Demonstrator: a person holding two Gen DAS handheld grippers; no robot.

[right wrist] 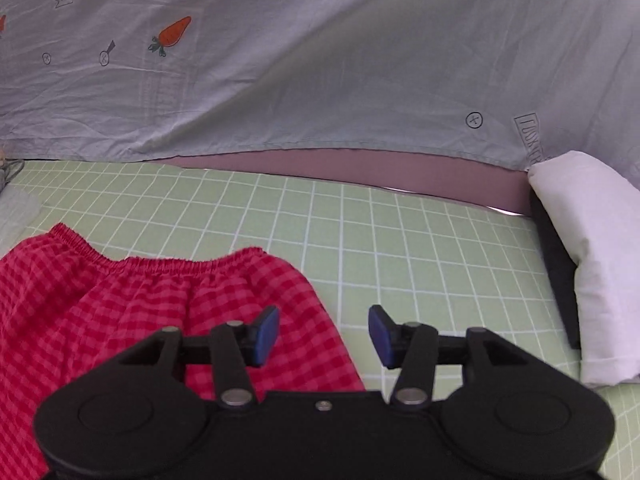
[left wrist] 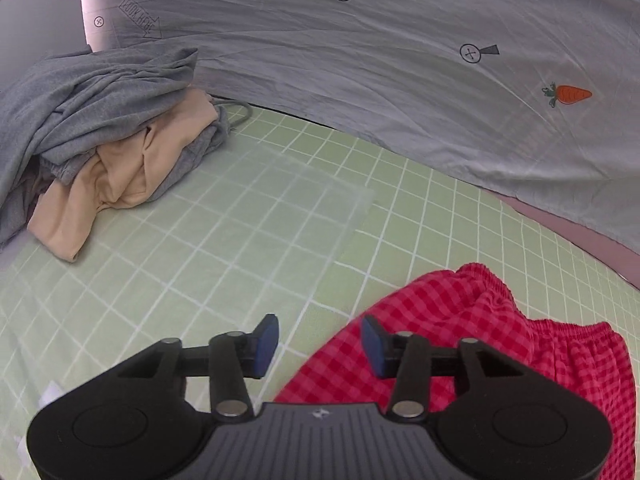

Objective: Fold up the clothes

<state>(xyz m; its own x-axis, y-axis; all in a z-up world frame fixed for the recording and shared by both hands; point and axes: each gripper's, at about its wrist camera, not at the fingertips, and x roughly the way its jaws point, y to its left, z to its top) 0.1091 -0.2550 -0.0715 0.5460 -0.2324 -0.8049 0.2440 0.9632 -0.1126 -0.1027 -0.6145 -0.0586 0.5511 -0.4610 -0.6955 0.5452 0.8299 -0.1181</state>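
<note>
Red checked shorts [left wrist: 472, 332] with an elastic waistband lie flat on the green grid sheet [left wrist: 224, 240]. My left gripper [left wrist: 319, 346] is open above their left edge, right pad over the cloth, left pad over bare sheet. In the right wrist view the same red checked shorts [right wrist: 140, 304] fill the lower left. My right gripper [right wrist: 324, 334] is open over their right edge, with nothing between its blue pads. A heap of grey and beige clothes [left wrist: 100, 136] sits at the far left.
A pale grey cloth [left wrist: 380, 60] printed with carrots and crossed circles hangs behind the green sheet [right wrist: 400, 248]. A folded white garment [right wrist: 592, 248] lies on a dark object at the right edge. A clear plastic sheet [left wrist: 280, 200] rests on the grid.
</note>
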